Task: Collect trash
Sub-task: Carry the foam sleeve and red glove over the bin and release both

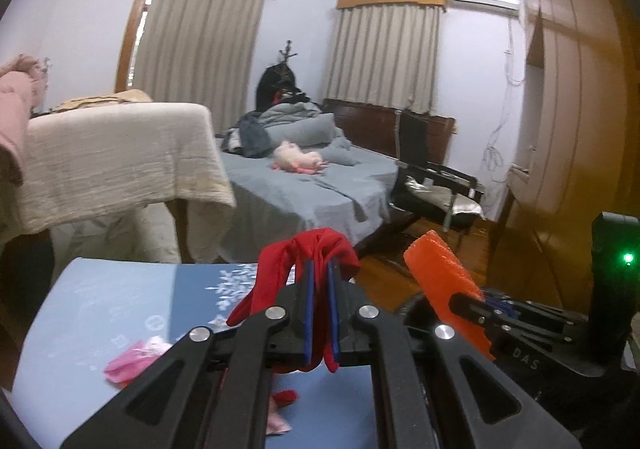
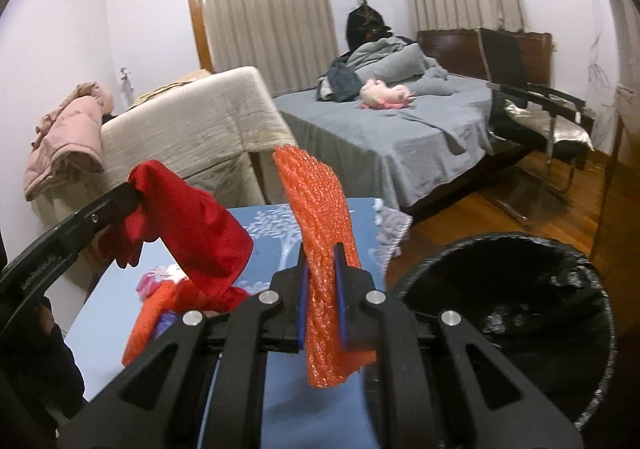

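Note:
My left gripper (image 1: pixel 320 273) is shut on a red cloth scrap (image 1: pixel 280 273), held above the blue table (image 1: pixel 120 297). It also shows in the right wrist view (image 2: pixel 192 225). My right gripper (image 2: pixel 322 261) is shut on an orange foam net (image 2: pixel 320 217), upright between the jaws; it shows in the left wrist view (image 1: pixel 440 269) to the right. A black-lined trash bin (image 2: pixel 520 313) stands open to the right of the table. Pink scraps (image 1: pixel 136 361) and an orange and pink heap (image 2: pixel 156 297) lie on the table.
A cloth-covered table (image 2: pixel 192 129) with a pink jacket (image 2: pixel 68 137) stands behind. A grey bed (image 2: pixel 400 121) with a plush toy (image 2: pixel 384 93) and a black chair (image 2: pixel 536 105) stand beyond, on a wooden floor (image 2: pixel 560 209).

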Available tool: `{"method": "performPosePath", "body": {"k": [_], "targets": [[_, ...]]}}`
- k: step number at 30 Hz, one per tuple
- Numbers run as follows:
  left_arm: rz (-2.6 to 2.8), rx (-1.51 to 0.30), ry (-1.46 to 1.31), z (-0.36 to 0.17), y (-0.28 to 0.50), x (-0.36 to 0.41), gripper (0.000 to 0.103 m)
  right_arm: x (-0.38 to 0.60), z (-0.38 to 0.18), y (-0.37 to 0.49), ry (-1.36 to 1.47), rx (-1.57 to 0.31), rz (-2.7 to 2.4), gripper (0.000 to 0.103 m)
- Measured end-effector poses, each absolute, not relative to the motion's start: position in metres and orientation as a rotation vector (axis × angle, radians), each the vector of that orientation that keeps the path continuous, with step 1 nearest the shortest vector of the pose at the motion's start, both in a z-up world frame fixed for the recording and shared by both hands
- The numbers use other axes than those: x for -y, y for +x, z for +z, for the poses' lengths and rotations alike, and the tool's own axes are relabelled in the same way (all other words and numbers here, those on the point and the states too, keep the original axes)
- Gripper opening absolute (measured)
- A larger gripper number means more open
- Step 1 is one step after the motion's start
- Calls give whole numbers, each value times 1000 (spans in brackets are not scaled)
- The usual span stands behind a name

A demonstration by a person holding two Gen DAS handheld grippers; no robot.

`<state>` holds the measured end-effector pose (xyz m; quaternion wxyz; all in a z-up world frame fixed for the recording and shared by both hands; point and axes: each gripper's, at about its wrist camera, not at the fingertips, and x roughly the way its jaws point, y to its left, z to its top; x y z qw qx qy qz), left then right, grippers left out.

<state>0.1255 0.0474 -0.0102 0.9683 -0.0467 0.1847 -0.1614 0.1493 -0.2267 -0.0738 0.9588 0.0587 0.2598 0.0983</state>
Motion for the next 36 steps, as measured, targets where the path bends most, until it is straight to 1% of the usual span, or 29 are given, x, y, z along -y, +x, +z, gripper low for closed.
{"method": "performPosePath", "body": {"k": [17, 34, 35, 36], "targets": [[-536, -462, -35, -41, 140, 69, 7, 328, -96, 127, 176, -564, -6, 11], [-694, -530, 17, -71, 160, 163, 7, 413, -129, 120, 196, -609, -176, 11], [-704, -540, 21, -73, 161, 168, 8, 417, -130, 120, 194, -612, -182, 13], [-710, -547, 20, -75, 162, 170, 13, 418, -131, 120, 191, -614, -192, 13]]}}
